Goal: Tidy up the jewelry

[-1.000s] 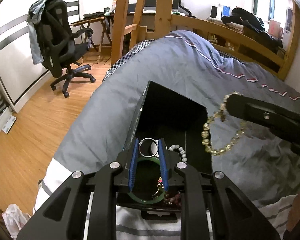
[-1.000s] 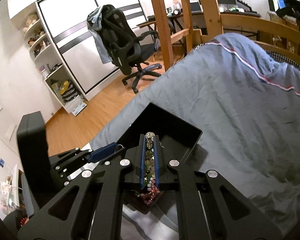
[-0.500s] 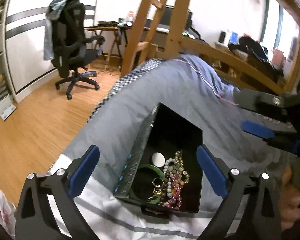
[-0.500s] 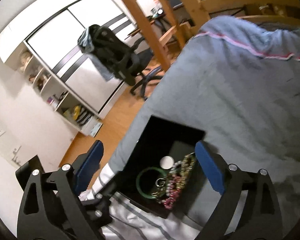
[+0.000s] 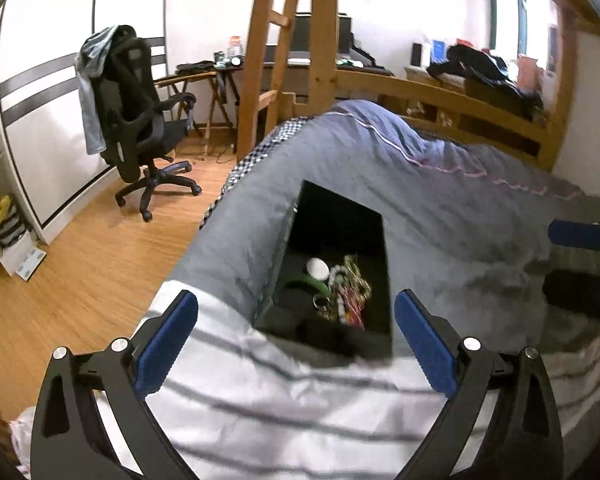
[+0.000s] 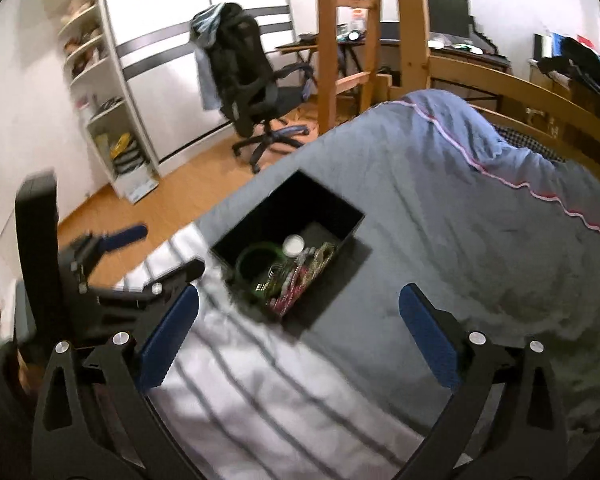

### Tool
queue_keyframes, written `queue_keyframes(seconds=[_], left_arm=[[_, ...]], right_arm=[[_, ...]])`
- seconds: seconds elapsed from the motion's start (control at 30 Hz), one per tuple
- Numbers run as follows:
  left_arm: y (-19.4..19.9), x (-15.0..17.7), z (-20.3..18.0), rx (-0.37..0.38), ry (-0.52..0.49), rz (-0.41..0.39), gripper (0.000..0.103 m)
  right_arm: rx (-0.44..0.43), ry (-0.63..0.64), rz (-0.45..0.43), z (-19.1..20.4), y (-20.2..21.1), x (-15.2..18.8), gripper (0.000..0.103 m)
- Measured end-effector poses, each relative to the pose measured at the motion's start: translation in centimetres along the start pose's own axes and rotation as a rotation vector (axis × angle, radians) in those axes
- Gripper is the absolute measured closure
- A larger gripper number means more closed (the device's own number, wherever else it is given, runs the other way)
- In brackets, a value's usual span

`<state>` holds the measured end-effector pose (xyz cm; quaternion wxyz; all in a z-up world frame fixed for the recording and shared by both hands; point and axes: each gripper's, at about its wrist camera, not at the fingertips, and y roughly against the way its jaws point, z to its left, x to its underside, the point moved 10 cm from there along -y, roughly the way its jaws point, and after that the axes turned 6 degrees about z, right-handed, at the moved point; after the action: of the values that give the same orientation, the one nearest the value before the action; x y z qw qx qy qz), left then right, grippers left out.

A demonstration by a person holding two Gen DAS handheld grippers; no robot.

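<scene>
Grey bedding fills both views. Both the left hand-held gripper and the right hand-held gripper are spread wide and empty; jaws were just opened. Just ahead, the black box holding the jewelry is seen at frame centre, long axis running away.

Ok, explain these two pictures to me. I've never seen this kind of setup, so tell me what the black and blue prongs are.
Each picture comes from a camera on a hand-held two-finger gripper, looking along its fingers. The left gripper and the right gripper have blue pads. Both have just been opening, stand wide and hold nothing. Ahead, on a bed with a grey duvet, sits an open black box. In it lie a green bangle, a white round piece and a heap of bead bracelets.
</scene>
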<state>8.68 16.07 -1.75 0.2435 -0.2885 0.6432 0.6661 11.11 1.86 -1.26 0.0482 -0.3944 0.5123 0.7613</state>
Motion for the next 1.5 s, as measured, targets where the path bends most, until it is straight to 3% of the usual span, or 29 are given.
queue_keyframes(seconds=[0.1, 0.23, 0.6, 0.9, 1.0, 1.23, 1.5], left_arm=[[0.9, 0.5, -0.9, 0.023, -0.039, 0.021, 0.006], [0.4, 1.6, -1.4, -0.053, -0.09, 0.05, 0.006], [-0.4, 1.7, -2.9, -0.165, -0.187, 0.069, 0.006], [0.7, 1.0, -3.6, -0.182, -0.29, 0.065, 0.006], [1.0, 1.2, -3.1, -0.227, -0.34, 0.058, 0.006], [0.3, 1.5, -0.8, -0.167, -0.171, 0.079, 0.006], [0.6, 1.7, -1.8, -0.188, -0.219, 0.058, 0.006]], right_arm=[[-0.021, -0.009, 0.013, -0.6, 0.2, 1.5, 0.004], [-0.054, -0.046, 0.008, -1.7, -0.1, 2.5, 0.004], [-0.17, -0.125, -0.051, -3.5, -1.3, 2.9, 0.004], [-0.134, -0.104, -0.07, -4.2, -1.5, 3.7, 0.004], [-0.121, -0.086, -0.073, -4.1, -1.4, 3.8, 0.004], [-0.104, -0.054, -0.075, -3.5, -1.6, 4.1, 0.004], [-0.074, -0.026, -0.084, -3.2, -1.4, 4.2, 0.004]])
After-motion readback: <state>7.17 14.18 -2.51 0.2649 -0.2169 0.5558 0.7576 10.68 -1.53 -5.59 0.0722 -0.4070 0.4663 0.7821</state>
